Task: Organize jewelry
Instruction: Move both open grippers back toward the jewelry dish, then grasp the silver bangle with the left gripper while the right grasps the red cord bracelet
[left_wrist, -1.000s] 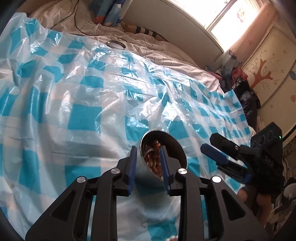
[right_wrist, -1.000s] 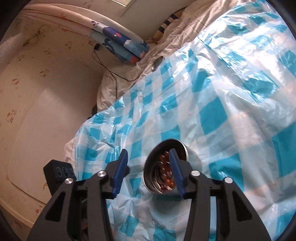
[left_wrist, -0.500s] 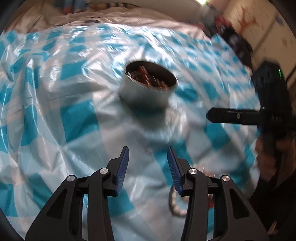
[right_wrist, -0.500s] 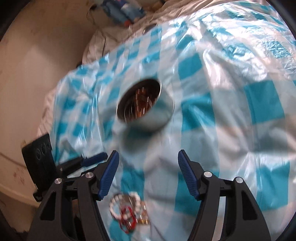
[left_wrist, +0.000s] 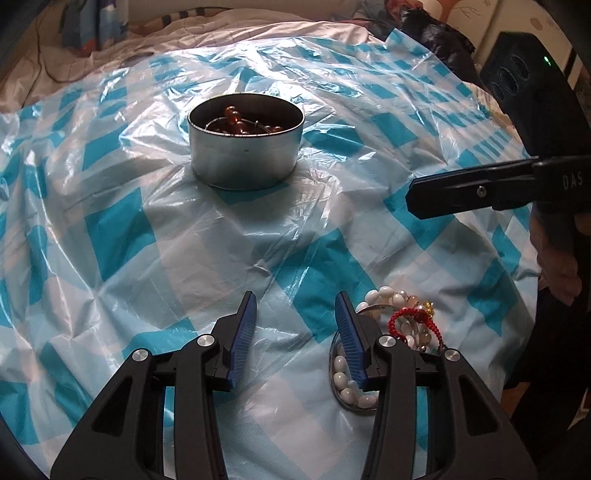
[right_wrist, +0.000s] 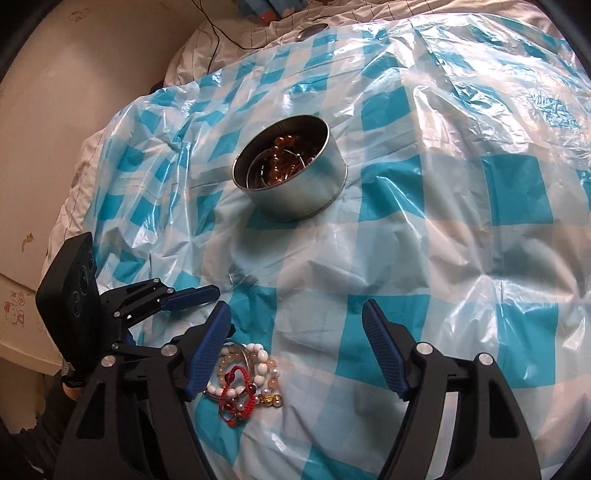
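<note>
Lettering on right gripper (left_wrist: 424, 199): "DAS", pale capitals on the black body near the handle, seen from the left wrist view.
Other text: none readable on anything else in either view.

- The tin (left_wrist: 245, 146) stands upright on the plastic sheet (left_wrist: 184, 236), which covers the bed (right_wrist: 258, 33).
- A beaded bracelet (right_wrist: 282, 164) lies inside the tin.
- A pile of bracelets (left_wrist: 399, 328) lies on the sheet, well in front of the tin, between the two tongs.
</note>
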